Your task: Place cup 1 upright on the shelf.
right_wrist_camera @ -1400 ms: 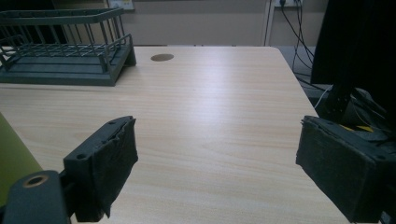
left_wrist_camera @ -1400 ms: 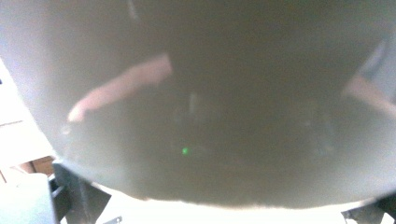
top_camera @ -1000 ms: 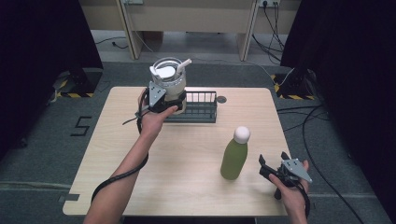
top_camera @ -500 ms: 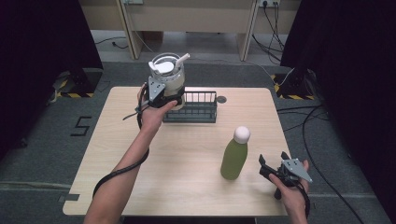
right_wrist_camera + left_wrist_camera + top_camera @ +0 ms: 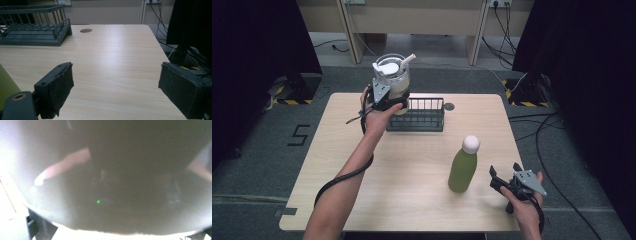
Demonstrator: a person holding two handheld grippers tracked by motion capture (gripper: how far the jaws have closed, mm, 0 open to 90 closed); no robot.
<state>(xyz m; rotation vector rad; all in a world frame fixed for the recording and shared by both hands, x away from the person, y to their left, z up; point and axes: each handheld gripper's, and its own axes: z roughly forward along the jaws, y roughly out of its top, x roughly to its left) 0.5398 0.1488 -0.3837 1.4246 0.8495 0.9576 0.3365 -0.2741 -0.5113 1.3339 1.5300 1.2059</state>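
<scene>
high view: left claw (image 5: 387, 100) clamped on jar (image 5: 392, 80), upright, mouth up; right claw (image 5: 508, 180) spread apart.

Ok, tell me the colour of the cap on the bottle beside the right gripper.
White cap on a green bottle; the high view shows it best.
</scene>
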